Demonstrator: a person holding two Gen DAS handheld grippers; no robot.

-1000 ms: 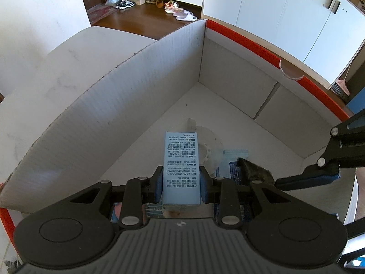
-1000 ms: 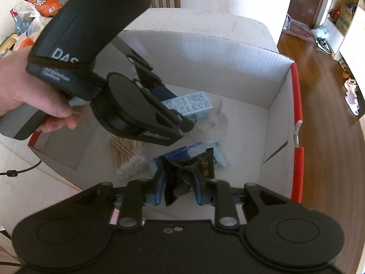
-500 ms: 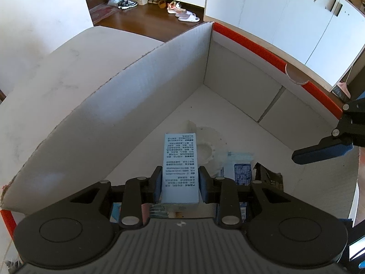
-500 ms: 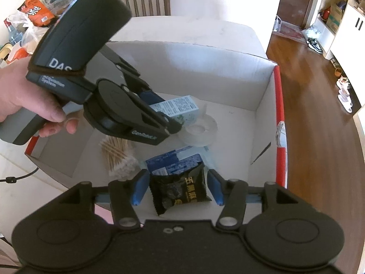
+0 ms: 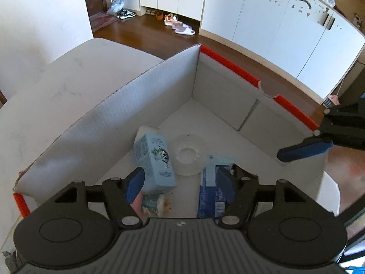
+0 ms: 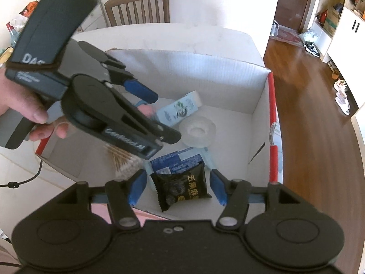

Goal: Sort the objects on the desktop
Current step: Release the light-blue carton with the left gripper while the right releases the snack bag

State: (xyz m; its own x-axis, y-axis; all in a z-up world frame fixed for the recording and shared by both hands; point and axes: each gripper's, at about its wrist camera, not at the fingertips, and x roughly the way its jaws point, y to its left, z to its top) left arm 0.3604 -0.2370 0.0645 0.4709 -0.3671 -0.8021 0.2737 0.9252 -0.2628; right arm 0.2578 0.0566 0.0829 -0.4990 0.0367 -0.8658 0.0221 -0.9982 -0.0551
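A light blue carton [image 5: 155, 162] lies tilted inside the white cardboard box [image 5: 146, 105], loose beside the left pad of my open left gripper [image 5: 180, 182]. In the right wrist view the same carton [image 6: 180, 109] rests on the box floor beyond the left gripper [image 6: 165, 117]. My right gripper [image 6: 177, 187] stands open above a black snack packet [image 6: 182, 186], which lies on a blue packet [image 6: 175, 162]. One right finger [image 5: 303, 151] shows over the box's near right corner.
A clear tape roll [image 6: 198, 132] and a bundle of cotton swabs [image 6: 123, 162] also lie in the box. Its red-edged wall [image 6: 272, 118] borders the wooden floor side. A hand [image 6: 34, 114] holds the left gripper. A wooden chair [image 6: 139, 6] stands behind the table.
My left gripper has opened and let go of the light blue carton, which tipped over into the box. My right gripper released the black packet and has drawn back and up.
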